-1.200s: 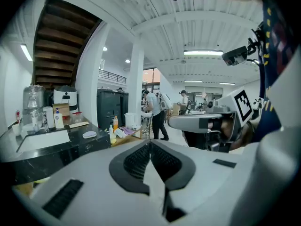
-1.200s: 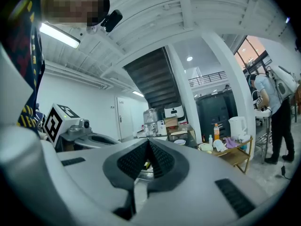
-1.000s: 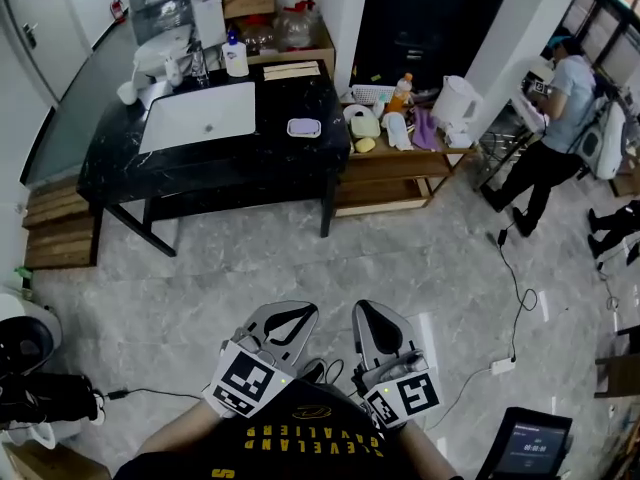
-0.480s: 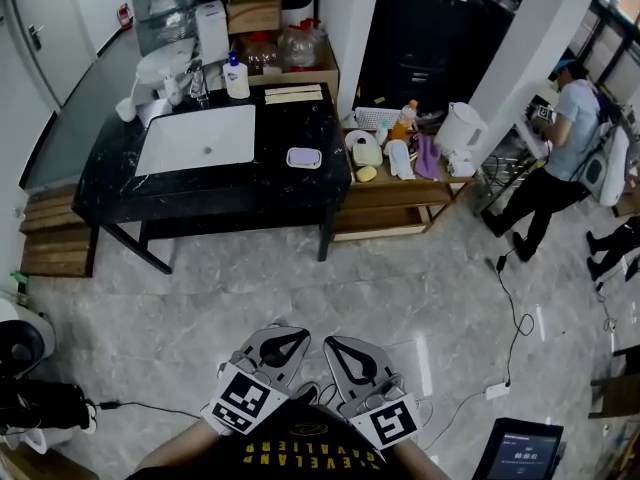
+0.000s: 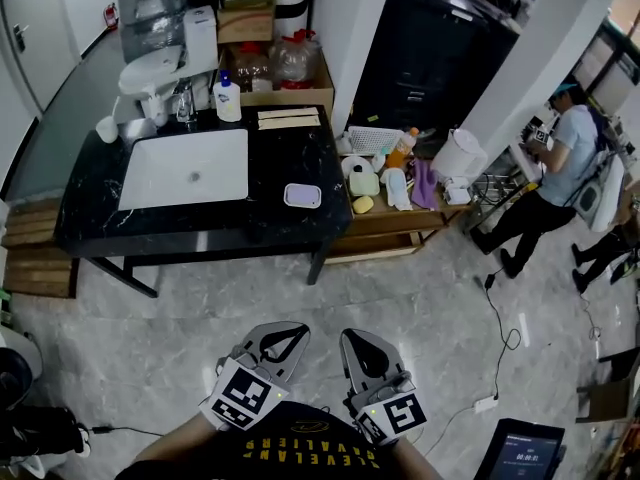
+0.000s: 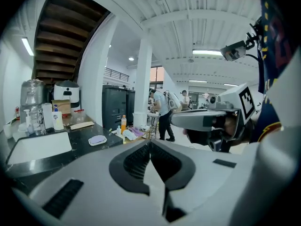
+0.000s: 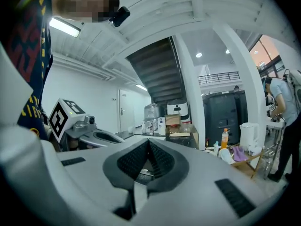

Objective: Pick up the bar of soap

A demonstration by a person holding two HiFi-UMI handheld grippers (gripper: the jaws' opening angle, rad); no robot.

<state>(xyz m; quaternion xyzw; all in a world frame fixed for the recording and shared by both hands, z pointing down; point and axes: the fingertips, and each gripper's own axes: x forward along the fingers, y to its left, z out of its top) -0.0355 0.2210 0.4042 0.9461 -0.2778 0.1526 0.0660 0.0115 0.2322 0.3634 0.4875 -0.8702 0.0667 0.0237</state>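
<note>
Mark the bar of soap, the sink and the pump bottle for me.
Lavender bar of soap [image 5: 302,195]: head view, centre of its top.
White rectangular sink basin [image 5: 160,173]: head view, bare basin floor.
White pump bottle [image 5: 227,100]: head view, its body.

Bright white light is filling the room. A long white ceiling lamp [image 6: 207,52] is glowing in the upper right of the left gripper view. Both gripper views are bending at the edges, with black corners. Close things are looking blurry.
</note>
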